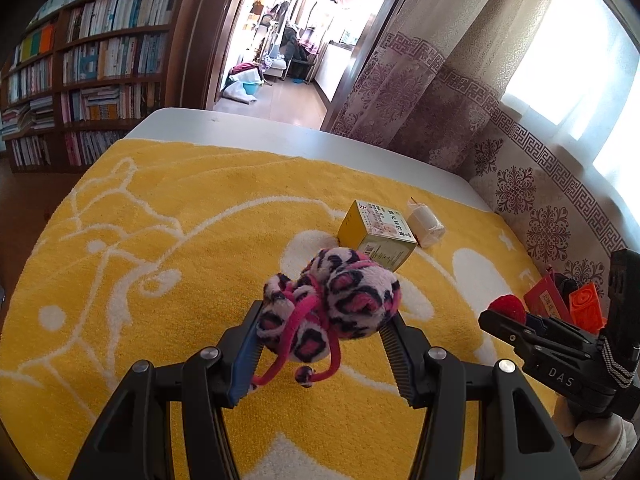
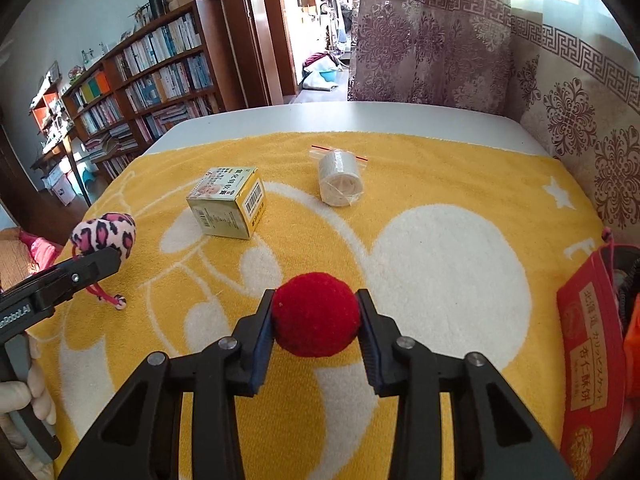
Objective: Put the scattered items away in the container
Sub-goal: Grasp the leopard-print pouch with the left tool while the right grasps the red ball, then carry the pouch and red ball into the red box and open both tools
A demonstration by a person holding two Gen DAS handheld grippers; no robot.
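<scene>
In the left wrist view, the left gripper (image 1: 320,332) has its fingers (image 1: 248,360) clamped on a pink leopard-print plush pouch (image 1: 340,300), which hangs above the yellow towel (image 1: 180,240) with its pink drawstrings (image 1: 288,344) dangling from the near side. At about three o'clock from the pouch the right gripper (image 1: 508,312) shows side-on, its tip at a red pompom ball (image 1: 509,307).

In the right wrist view, that gripper's fingers (image 2: 262,344) are closed on both sides of the ball (image 2: 316,314), holding it over the towel's white pattern. At nine o'clock from the ball, at the left edge, the left gripper (image 2: 100,256) reaches in with the pouch (image 2: 106,234) at its tip, a knotted cord end (image 2: 118,302) hanging below. A gloved hand (image 2: 24,396) grips its handle at the lower left.

At three o'clock from the ball, at the right edge, stands the red container (image 2: 588,344) with printed characters on its wall; something orange sits inside it, and also a dark thing I cannot identify.

Further out, at about eleven o'clock from the ball, a yellow-green medicine box (image 2: 226,204) lies on the towel. At about one o'clock, well apart from the box, lies a white roll in a clear zip bag (image 2: 340,178). Beyond the towel's far edge the white tabletop (image 2: 360,114) shows, backed by patterned curtains (image 2: 420,32) and a bookshelf (image 2: 152,72) at ten o'clock.
</scene>
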